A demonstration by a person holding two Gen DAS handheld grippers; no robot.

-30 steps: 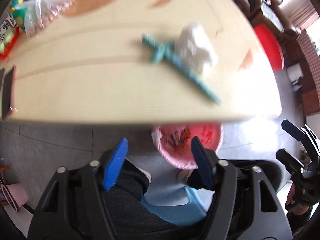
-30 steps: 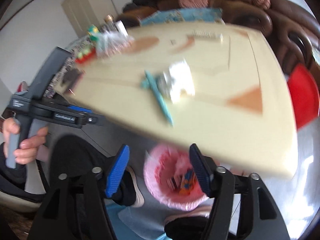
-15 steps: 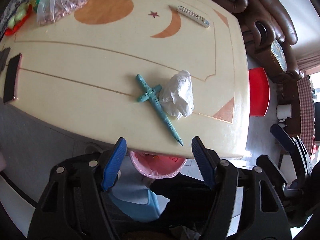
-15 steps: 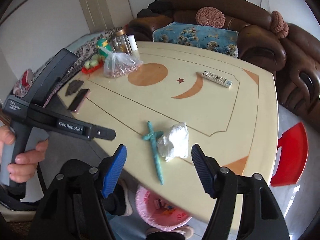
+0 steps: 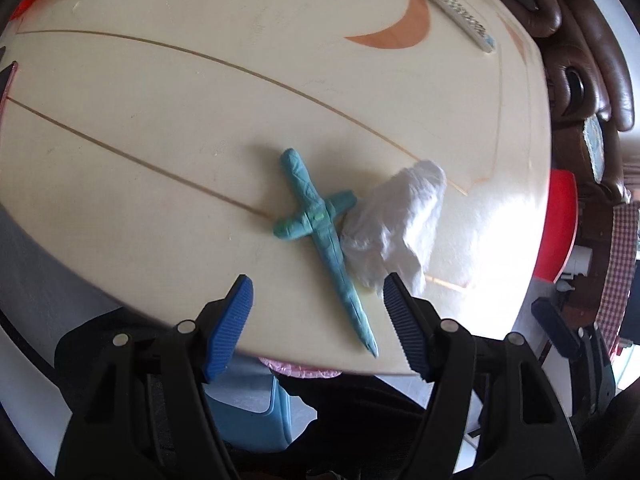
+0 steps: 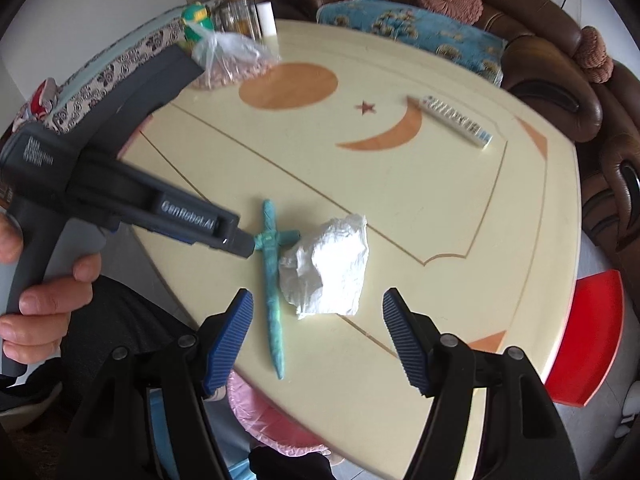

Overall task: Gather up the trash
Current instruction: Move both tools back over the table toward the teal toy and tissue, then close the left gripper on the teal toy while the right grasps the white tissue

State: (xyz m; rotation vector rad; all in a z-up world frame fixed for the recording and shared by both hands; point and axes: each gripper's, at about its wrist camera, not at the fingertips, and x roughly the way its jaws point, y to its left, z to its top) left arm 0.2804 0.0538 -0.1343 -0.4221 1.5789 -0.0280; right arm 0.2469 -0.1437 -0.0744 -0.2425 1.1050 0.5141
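Observation:
A teal paper cross (image 5: 324, 236) (image 6: 272, 276) lies near the front edge of the cream table (image 5: 160, 140) (image 6: 420, 208). A crumpled white tissue (image 5: 396, 228) (image 6: 328, 268) lies touching its right side. My left gripper (image 5: 318, 316) is open and empty, hovering just in front of the cross's long end. My right gripper (image 6: 318, 332) is open and empty, in front of the tissue and cross. The left gripper's body (image 6: 120, 196) shows at the left of the right wrist view. A pink-lined trash bin (image 5: 304, 368) (image 6: 272, 420) sits under the table's front edge, mostly hidden.
A remote control (image 5: 460, 16) (image 6: 456, 120) lies at the far right of the table. A plastic bag of snacks (image 6: 228, 60) and jars (image 6: 240, 12) stand at the far left. A red stool (image 6: 588, 332) stands right of the table. A brown sofa (image 6: 540, 40) is behind.
Both grippers have risen from below the table edge and moved in over the table toward the cross and tissue. The bin has slipped mostly out of sight.

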